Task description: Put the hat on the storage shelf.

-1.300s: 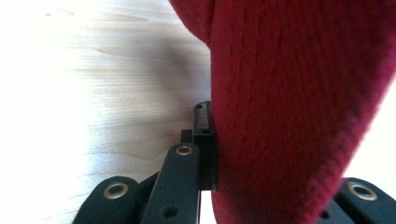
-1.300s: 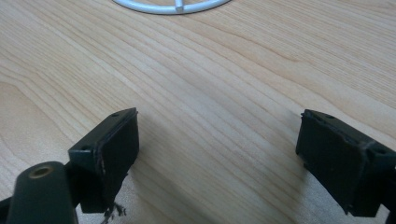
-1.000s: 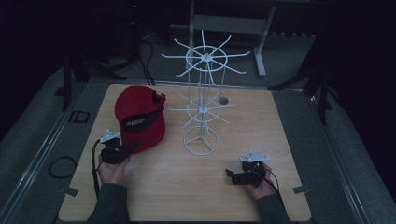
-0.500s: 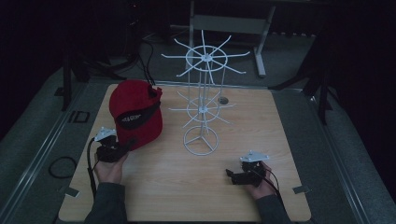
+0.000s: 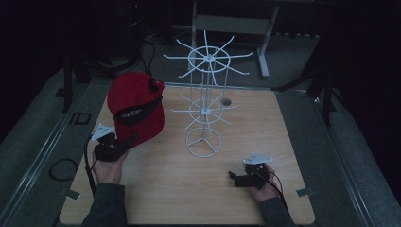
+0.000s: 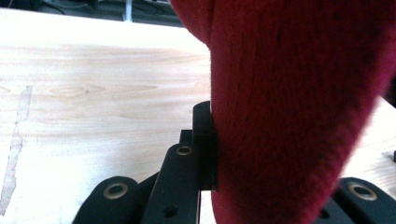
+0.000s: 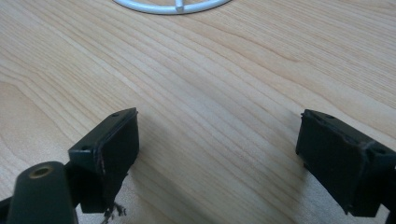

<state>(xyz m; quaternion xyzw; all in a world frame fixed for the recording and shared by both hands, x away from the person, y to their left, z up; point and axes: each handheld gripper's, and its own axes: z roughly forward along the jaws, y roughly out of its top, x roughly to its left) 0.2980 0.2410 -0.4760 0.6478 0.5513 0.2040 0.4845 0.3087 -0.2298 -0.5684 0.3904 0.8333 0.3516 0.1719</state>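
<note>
The left gripper [image 5: 124, 143] is clamped on the brim of a red cap [image 5: 135, 107]. In the left gripper view, one black jaw presses flat against the red fabric [image 6: 299, 107], and the cloth covers the other jaw, so only its base shows at the lower edge. In the high view, the cap hangs above and just beyond this gripper, lifted clear of the worktop [image 5: 161, 189], with the crown tilted up and away from the hand. A dark band with small white writing crosses the cap on the side that faces the gripper.

The right gripper [image 5: 232, 177] rests low over the worktop, held by the person's right hand [image 5: 264, 185], well apart from the cap. Its jaws stand wide apart with nothing between them; in the right gripper view only bare wood lies between the two black pads.

A white wire rack [image 5: 204, 106] stands ahead of the right gripper, between the two grippers. Its round base [image 7: 173, 5] shows just beyond the open jaws.
</note>
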